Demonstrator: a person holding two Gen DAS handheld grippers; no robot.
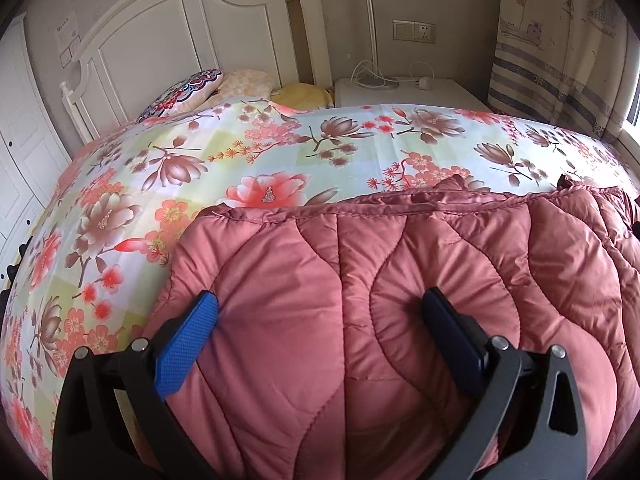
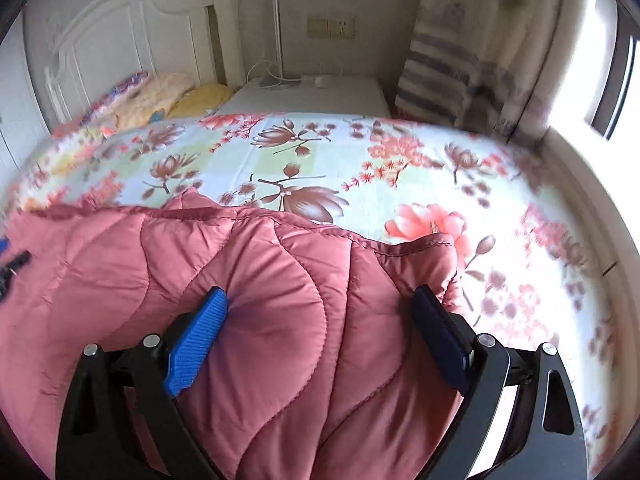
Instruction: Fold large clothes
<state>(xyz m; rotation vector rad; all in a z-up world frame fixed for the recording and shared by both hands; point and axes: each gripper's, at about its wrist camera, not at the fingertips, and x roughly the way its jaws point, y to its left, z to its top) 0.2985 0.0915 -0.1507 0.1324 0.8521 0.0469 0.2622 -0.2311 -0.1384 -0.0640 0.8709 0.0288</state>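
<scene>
A large pink quilted coat (image 1: 400, 280) lies on a bed with a floral sheet (image 1: 280, 148). My left gripper (image 1: 320, 320) has its blue pads (image 1: 188, 352) pressed into a thick bunch of the coat near its left side. In the right wrist view the same coat (image 2: 260, 280) fills the foreground, and my right gripper (image 2: 320, 312) pinches a thick fold of it near its right edge, blue fingers (image 2: 196, 344) dented into the padding. The left gripper's tip (image 2: 12, 264) shows at the far left. The coat's far hem runs across both views.
A white headboard (image 1: 180, 40) and pillows (image 1: 192, 92) are at the far left. A white nightstand (image 1: 408, 92) with a lamp base and cables stands beyond the bed. A striped curtain (image 1: 560, 60) and a bright window (image 2: 600, 60) are on the right. A white wardrobe (image 1: 20, 140) stands left.
</scene>
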